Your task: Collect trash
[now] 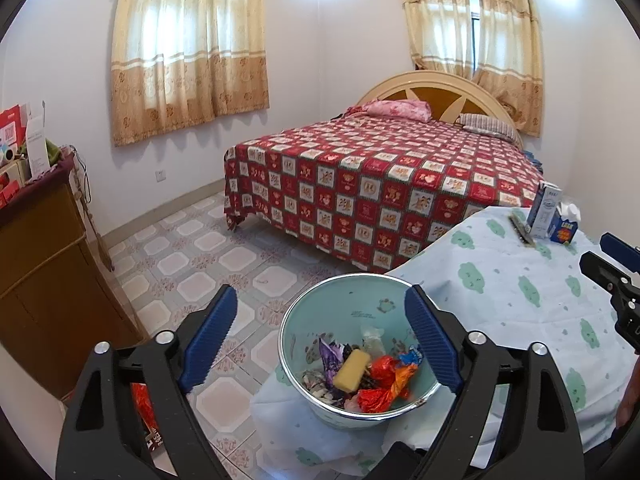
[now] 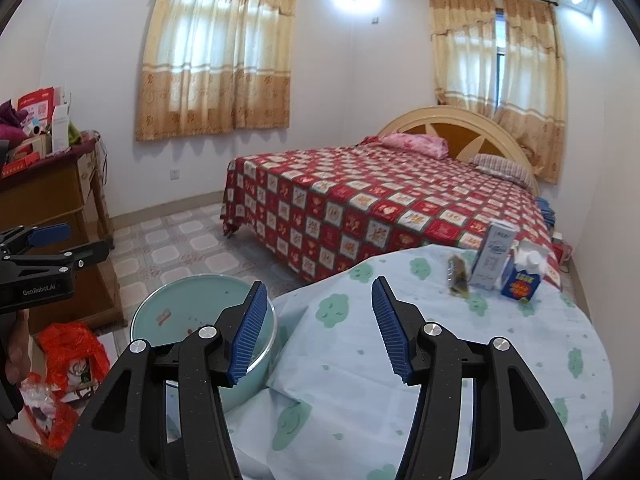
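Note:
A pale green bin (image 1: pixel 352 308) stands at the left edge of the cloth-covered table (image 1: pixel 520 300). It holds wrappers: a yellow block (image 1: pixel 352 370), red and orange foil (image 1: pixel 380 388) and a purple wrapper (image 1: pixel 332 356). My left gripper (image 1: pixel 322 294) hangs open above the bin with nothing between its fingers. My right gripper (image 2: pixel 319 284) is open and empty over the table, just right of the bin (image 2: pixel 160 292). At the table's far side stand a white carton (image 2: pixel 490 258) and a blue carton (image 2: pixel 524 278), with a dark wrapper (image 2: pixel 458 276) lying beside them.
A bed (image 1: pixel 380 184) with a red checked cover lies beyond the table. A wooden cabinet (image 1: pixel 44 264) loaded with boxes stands at the left. A red plastic bag (image 2: pixel 68 352) lies on the tiled floor (image 1: pixel 192 248) beside the bin.

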Tool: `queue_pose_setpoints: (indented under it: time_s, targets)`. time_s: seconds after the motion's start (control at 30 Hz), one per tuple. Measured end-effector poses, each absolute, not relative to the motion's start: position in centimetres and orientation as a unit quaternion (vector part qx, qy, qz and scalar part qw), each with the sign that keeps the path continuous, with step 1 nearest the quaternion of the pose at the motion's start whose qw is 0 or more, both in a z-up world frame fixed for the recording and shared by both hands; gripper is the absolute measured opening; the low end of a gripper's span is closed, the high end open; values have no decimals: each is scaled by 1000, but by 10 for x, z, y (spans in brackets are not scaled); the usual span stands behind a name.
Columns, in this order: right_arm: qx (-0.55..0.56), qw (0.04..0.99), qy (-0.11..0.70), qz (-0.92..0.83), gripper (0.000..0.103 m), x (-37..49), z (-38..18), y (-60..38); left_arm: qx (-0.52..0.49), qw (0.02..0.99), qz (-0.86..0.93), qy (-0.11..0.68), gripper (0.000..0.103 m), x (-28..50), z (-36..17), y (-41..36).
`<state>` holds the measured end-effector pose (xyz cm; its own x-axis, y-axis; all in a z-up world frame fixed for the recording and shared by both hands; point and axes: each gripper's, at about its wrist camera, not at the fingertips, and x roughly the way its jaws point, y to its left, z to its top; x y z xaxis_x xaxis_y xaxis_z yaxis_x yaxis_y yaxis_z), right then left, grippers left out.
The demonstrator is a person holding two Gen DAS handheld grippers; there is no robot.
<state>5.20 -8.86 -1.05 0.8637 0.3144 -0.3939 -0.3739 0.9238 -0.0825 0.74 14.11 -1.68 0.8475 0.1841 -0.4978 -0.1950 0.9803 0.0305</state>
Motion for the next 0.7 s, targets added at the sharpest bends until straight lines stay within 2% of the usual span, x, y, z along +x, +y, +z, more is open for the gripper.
queue_pose_setpoints:
  time_s: [0.23, 0.7]
  targets:
    - [-69, 967, 181, 166, 56, 44, -1, -103, -3, 964, 95, 250, 94, 2, -13, 134]
    - [-69, 969, 176, 158, 58, 36, 1, -111, 2, 963, 94, 251, 95, -1, -11, 134]
